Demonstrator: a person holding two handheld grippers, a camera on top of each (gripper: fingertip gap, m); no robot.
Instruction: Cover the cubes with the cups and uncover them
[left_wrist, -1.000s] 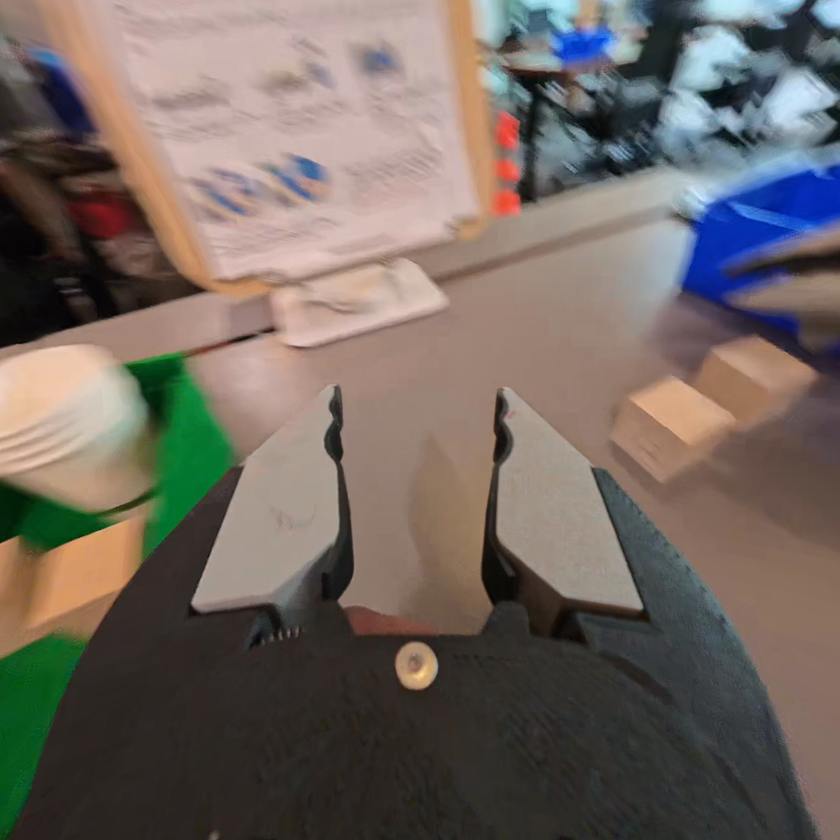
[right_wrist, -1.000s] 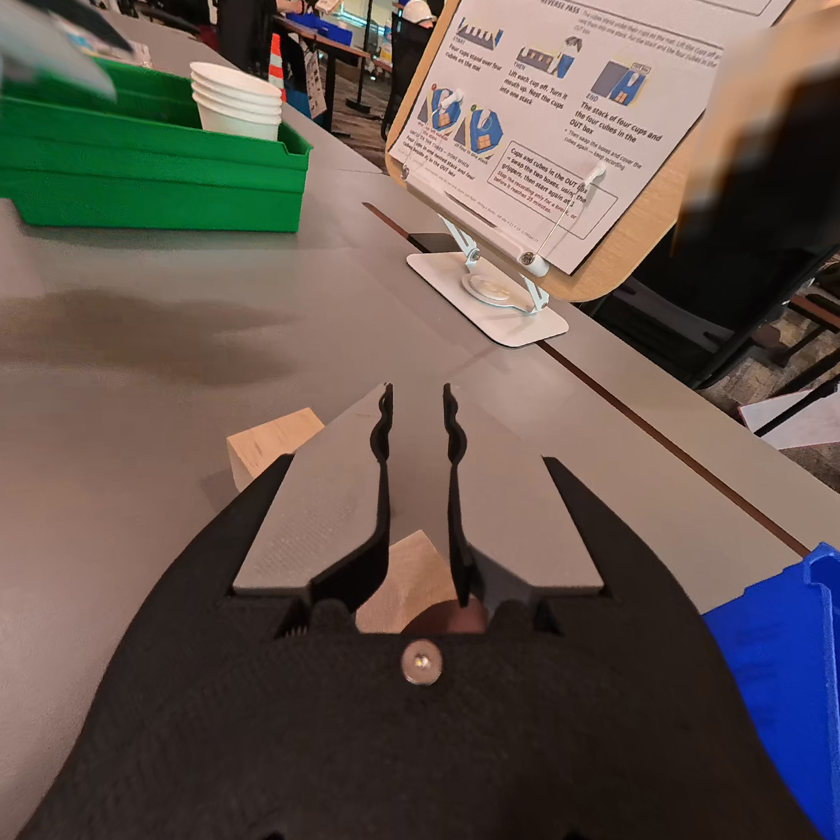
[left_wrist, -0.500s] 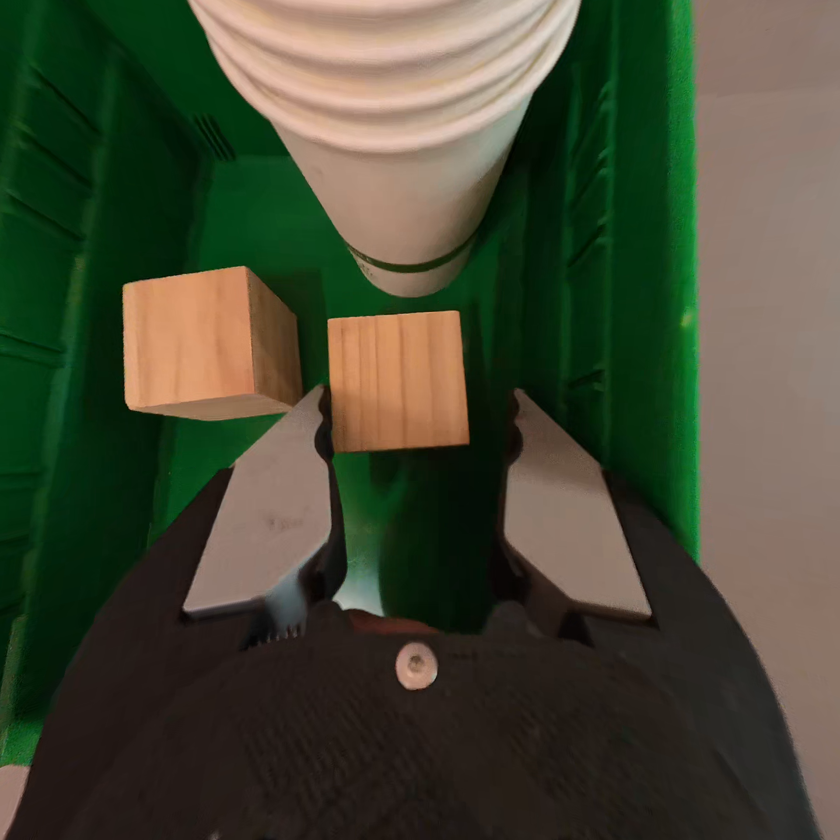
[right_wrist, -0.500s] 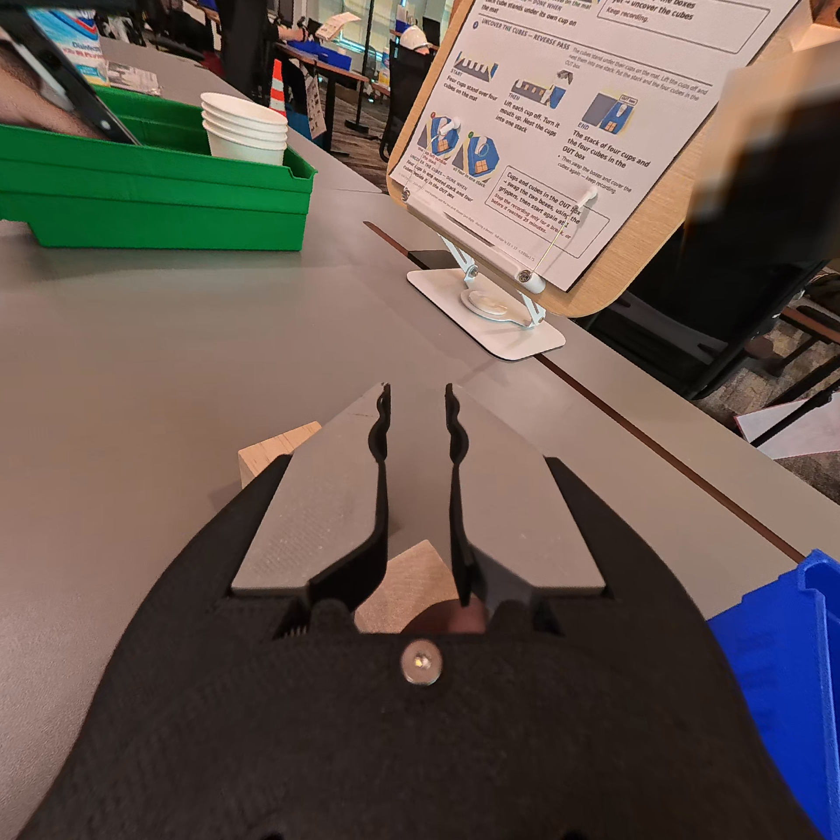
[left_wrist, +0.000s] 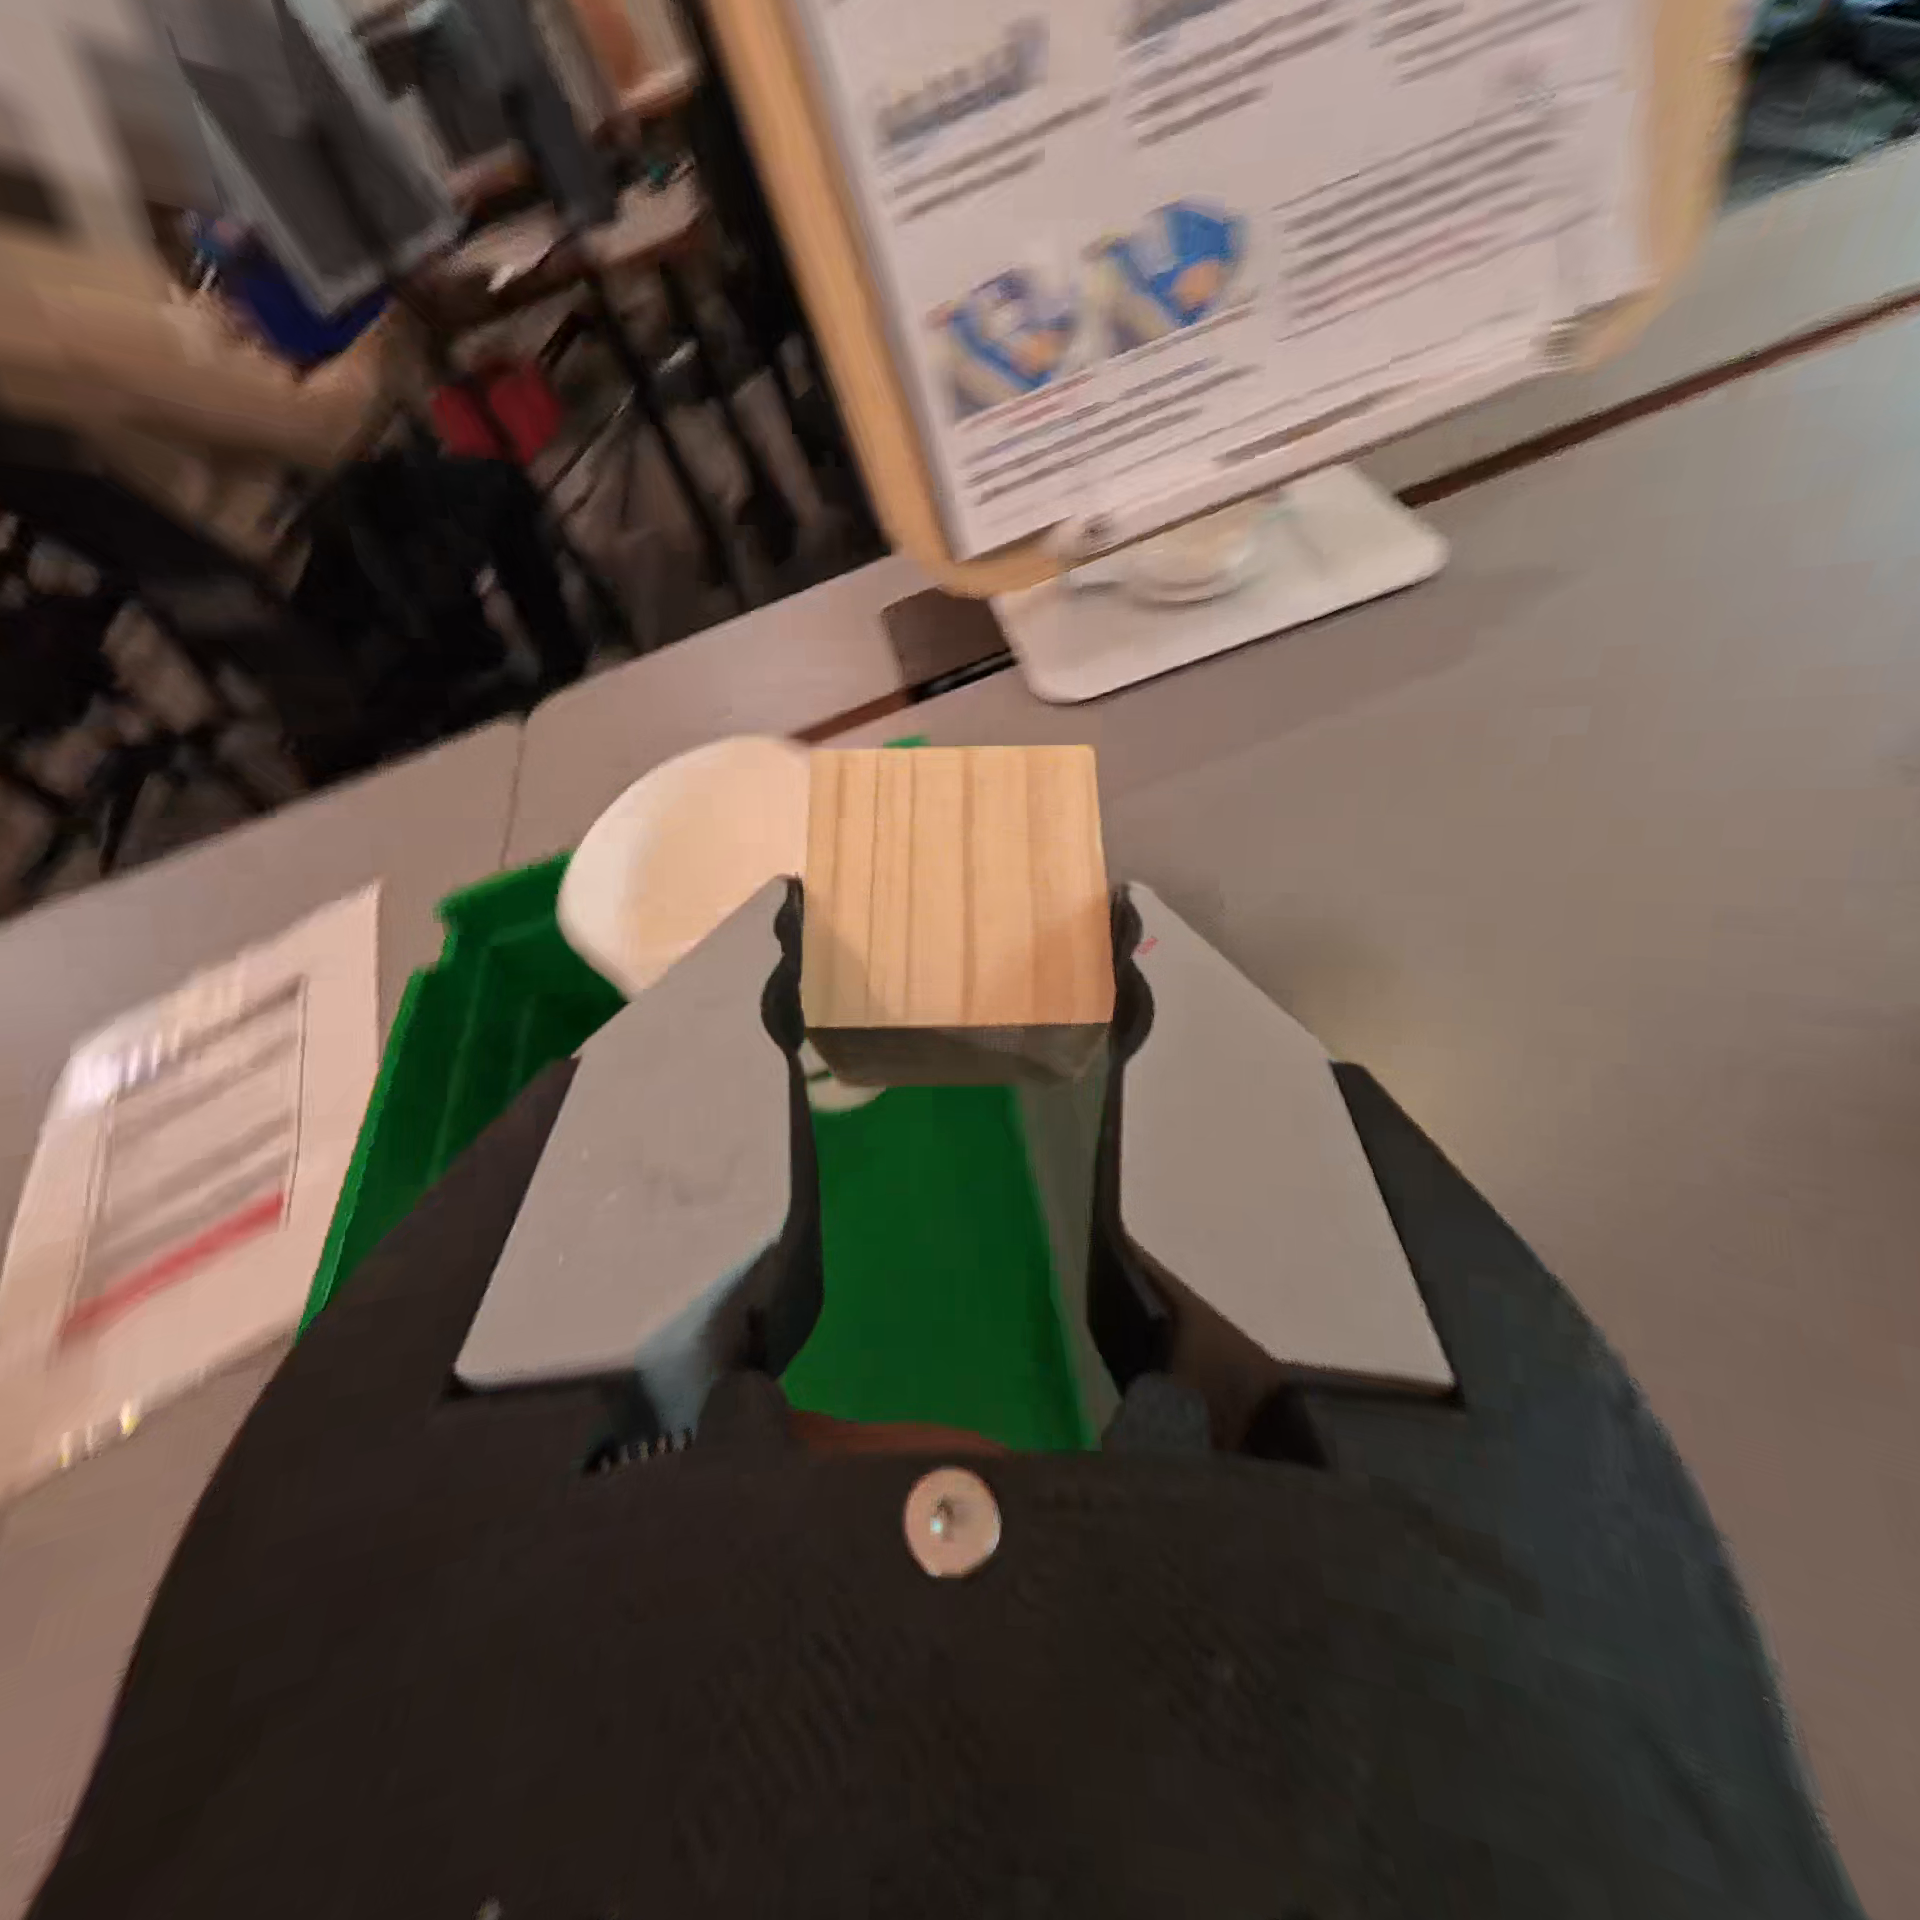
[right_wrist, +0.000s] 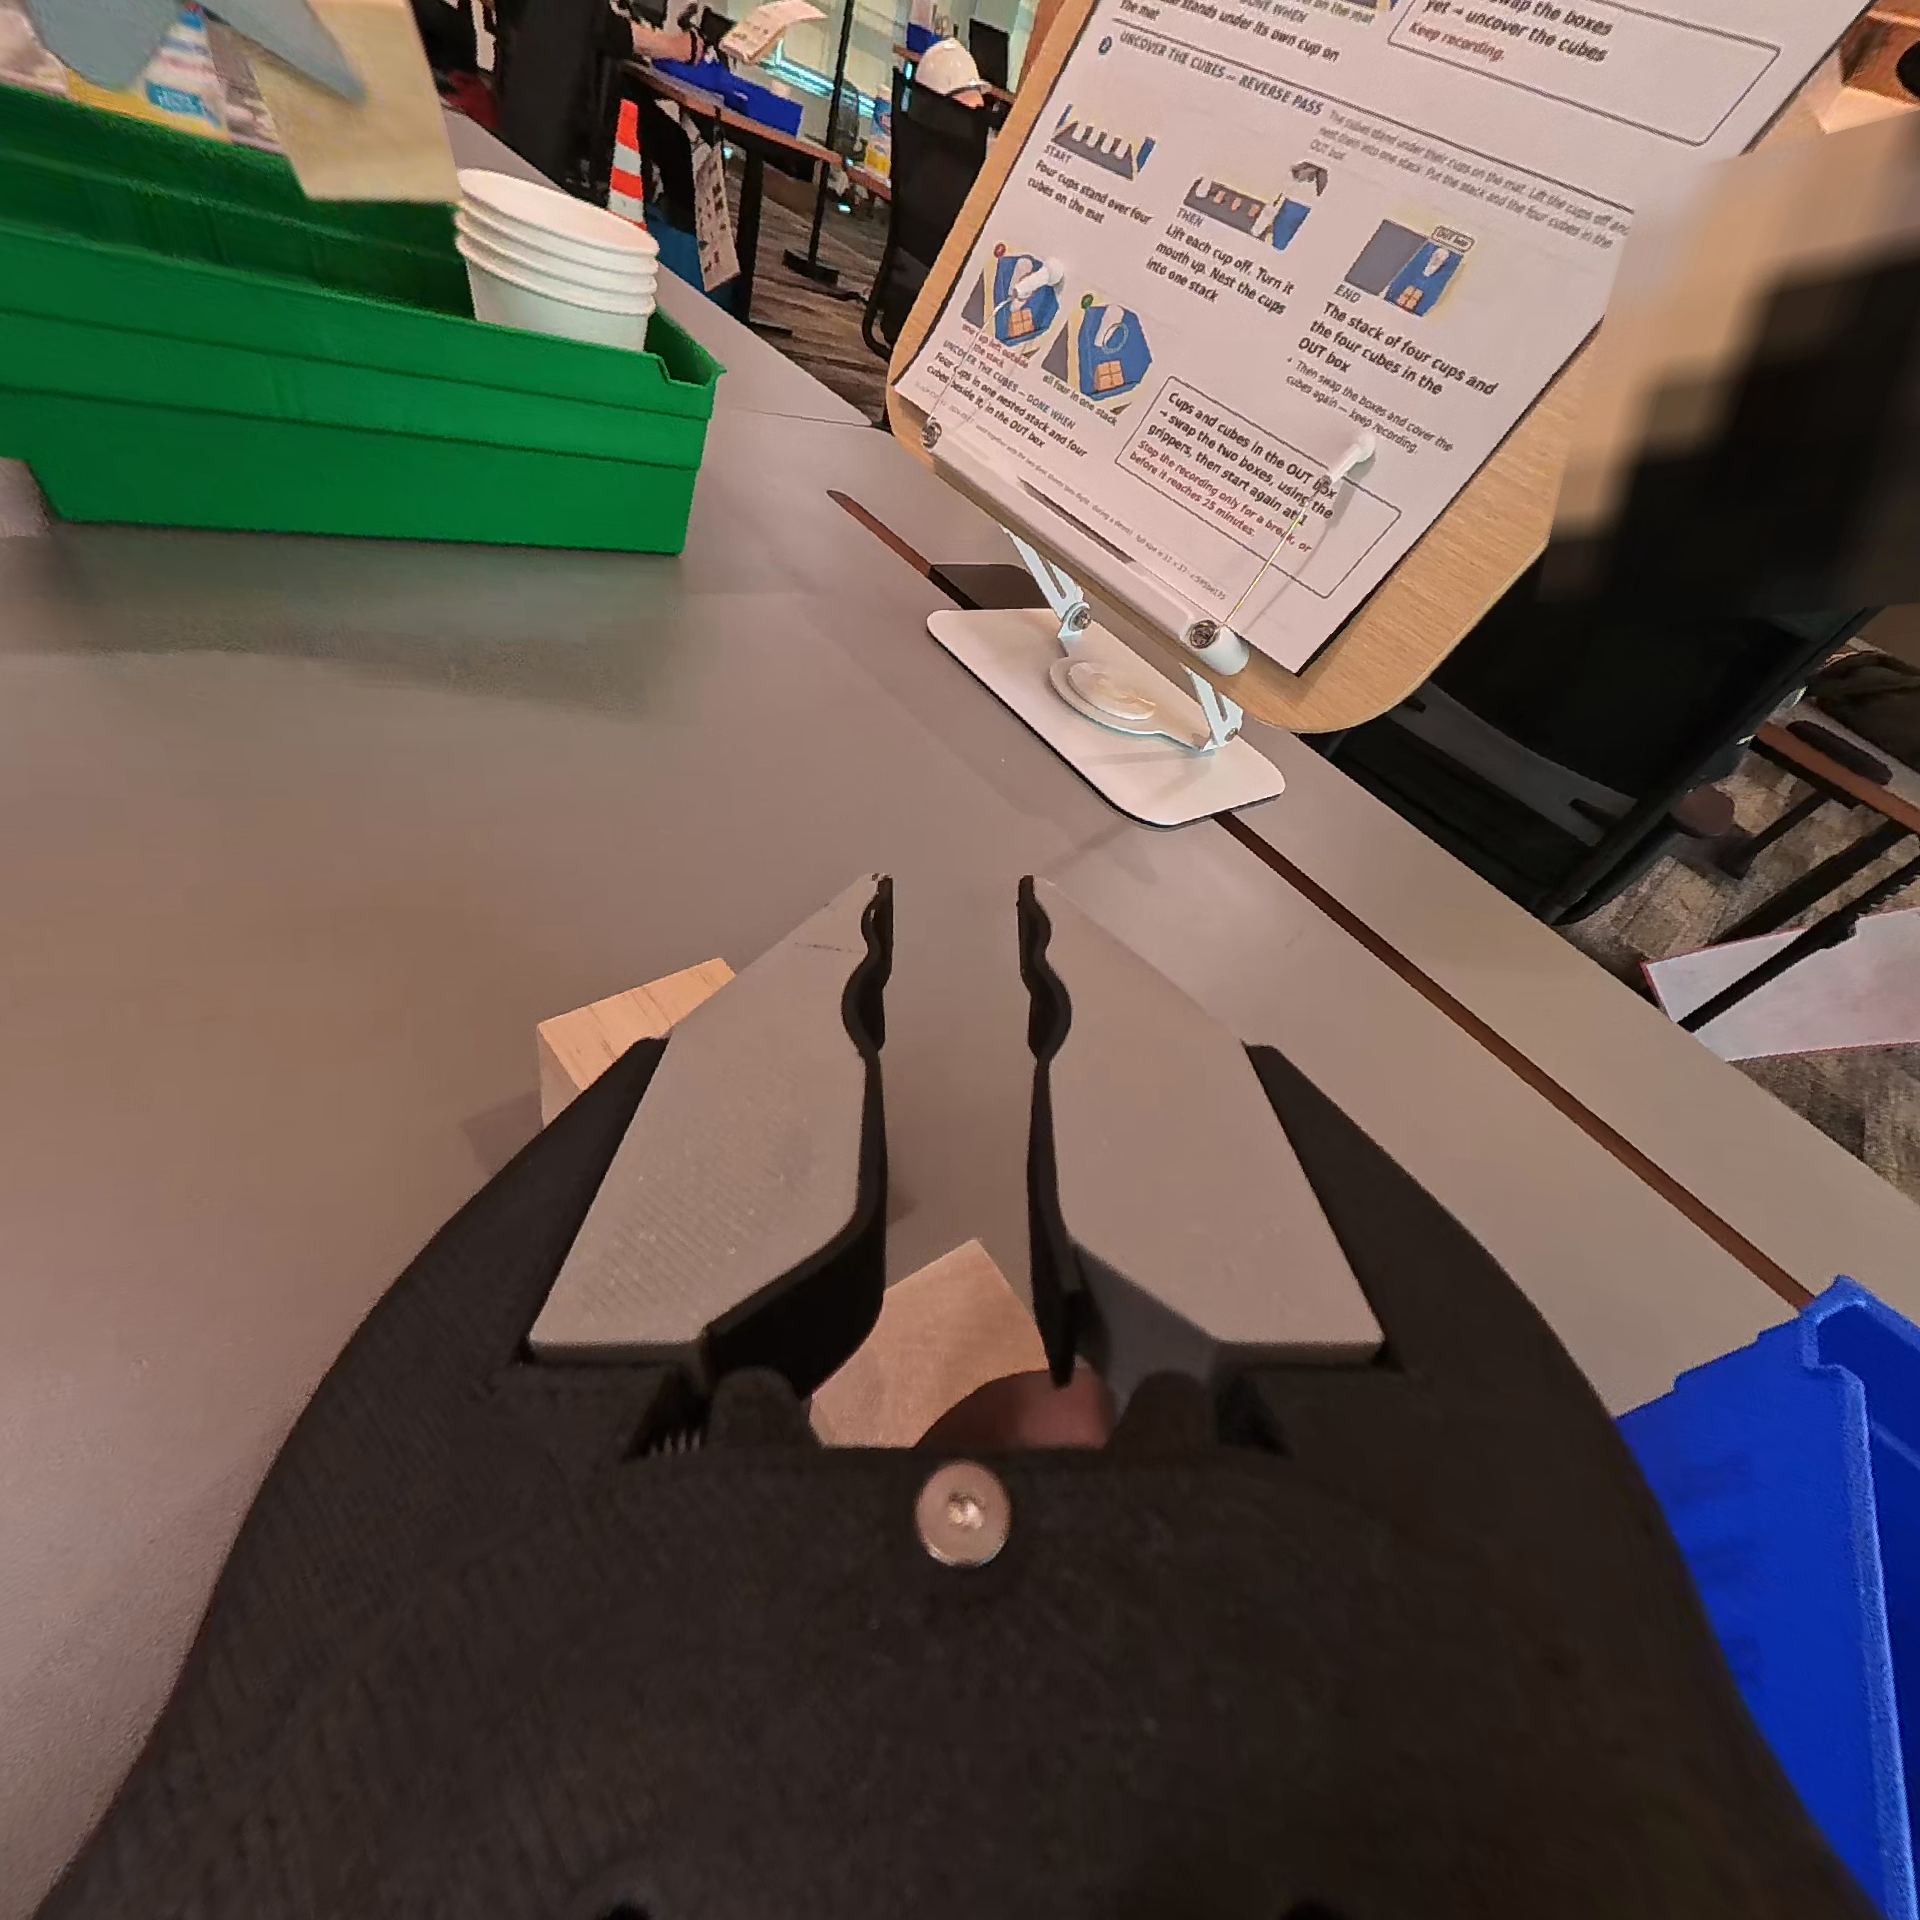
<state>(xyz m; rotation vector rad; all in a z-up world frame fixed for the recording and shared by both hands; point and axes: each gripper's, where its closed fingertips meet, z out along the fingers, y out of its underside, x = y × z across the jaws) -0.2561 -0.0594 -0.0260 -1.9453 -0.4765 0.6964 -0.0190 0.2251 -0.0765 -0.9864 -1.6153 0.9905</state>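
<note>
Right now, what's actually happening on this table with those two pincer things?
A person is working two hand-held grippers. The left gripper has a wooden cube clamped between its fingers, raised above the green bin where a stack of white paper cups stands. The right gripper hangs slightly open and empty over the grey table, with two more wooden cubes lying beneath it. No cube is covered yet.

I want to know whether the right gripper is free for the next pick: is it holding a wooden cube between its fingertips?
No: the right gripper has only bare grey table between its fingertips.
</note>
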